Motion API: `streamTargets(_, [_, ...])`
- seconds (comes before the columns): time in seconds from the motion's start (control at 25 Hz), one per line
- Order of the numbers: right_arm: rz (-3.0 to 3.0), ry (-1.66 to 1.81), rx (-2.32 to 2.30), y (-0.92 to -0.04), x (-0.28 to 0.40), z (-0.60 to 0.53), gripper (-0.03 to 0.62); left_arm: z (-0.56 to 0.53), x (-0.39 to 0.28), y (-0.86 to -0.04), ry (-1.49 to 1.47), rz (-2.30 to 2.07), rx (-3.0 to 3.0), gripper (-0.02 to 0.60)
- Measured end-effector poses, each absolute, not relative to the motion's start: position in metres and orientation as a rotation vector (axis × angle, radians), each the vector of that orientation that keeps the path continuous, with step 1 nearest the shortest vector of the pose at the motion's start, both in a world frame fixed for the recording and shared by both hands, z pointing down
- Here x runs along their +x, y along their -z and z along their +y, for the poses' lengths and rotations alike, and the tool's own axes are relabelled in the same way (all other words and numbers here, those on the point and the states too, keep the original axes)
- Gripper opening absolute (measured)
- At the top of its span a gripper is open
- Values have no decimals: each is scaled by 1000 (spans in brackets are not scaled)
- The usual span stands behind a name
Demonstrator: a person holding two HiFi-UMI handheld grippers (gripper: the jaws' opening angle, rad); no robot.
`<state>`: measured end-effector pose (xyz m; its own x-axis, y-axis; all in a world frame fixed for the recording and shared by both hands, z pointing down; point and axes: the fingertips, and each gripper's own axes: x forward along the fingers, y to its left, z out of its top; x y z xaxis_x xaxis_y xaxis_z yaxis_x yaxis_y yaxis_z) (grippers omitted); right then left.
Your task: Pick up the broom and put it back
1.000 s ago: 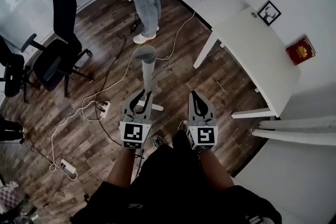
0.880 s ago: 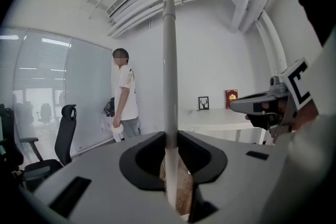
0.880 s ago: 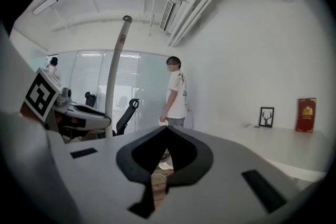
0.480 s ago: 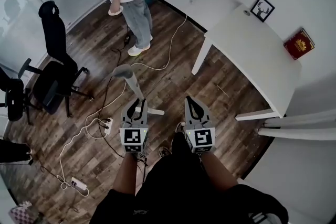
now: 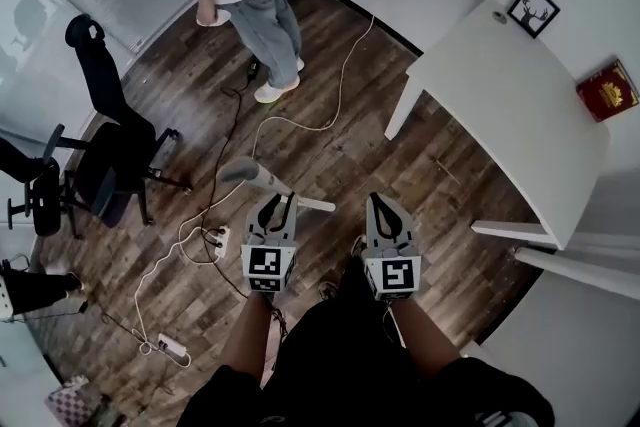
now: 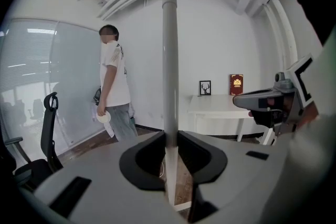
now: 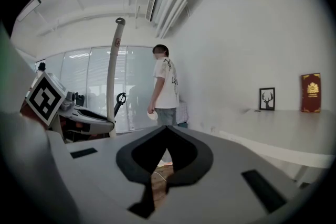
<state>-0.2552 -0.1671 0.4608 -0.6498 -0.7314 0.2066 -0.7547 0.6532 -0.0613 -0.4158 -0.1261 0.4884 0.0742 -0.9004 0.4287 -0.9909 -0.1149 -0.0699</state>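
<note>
The left gripper (image 5: 274, 208) clamps the pale handle of the broom (image 6: 169, 60). Just right of it, the right gripper (image 5: 383, 205) is closed on nothing.

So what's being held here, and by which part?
The left gripper grips the broom by its handle, well below the top end. The right gripper is shut and empty.

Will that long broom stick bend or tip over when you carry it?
Probably stiff: the broom stick looks straight where it rises above the left gripper. Likely tippy too, since a long stretch of it stands above the grip, so it may sway.
</note>
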Motion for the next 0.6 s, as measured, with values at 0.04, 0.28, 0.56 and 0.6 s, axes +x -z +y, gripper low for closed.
streamTargets(0.04, [-2709,-188,1227,-462,-258,-182,21,-138,-416,-494,-552,-1899,2119,75])
streamTargets(0.28, [-2608,-251,1284,-537,-227,-224,21,-191,-403,-541,-604,-1817,2164,75])
streamTargets(0.56, [-2456,-196,1449,-571,-173,-232,21,-226,-386,-606,-757,-1578,2241,75])
streamTargets(0.6, [-2436,-206,1478,-574,-162,-233,21,-233,-382,-615,-774,-1547,2244,75])
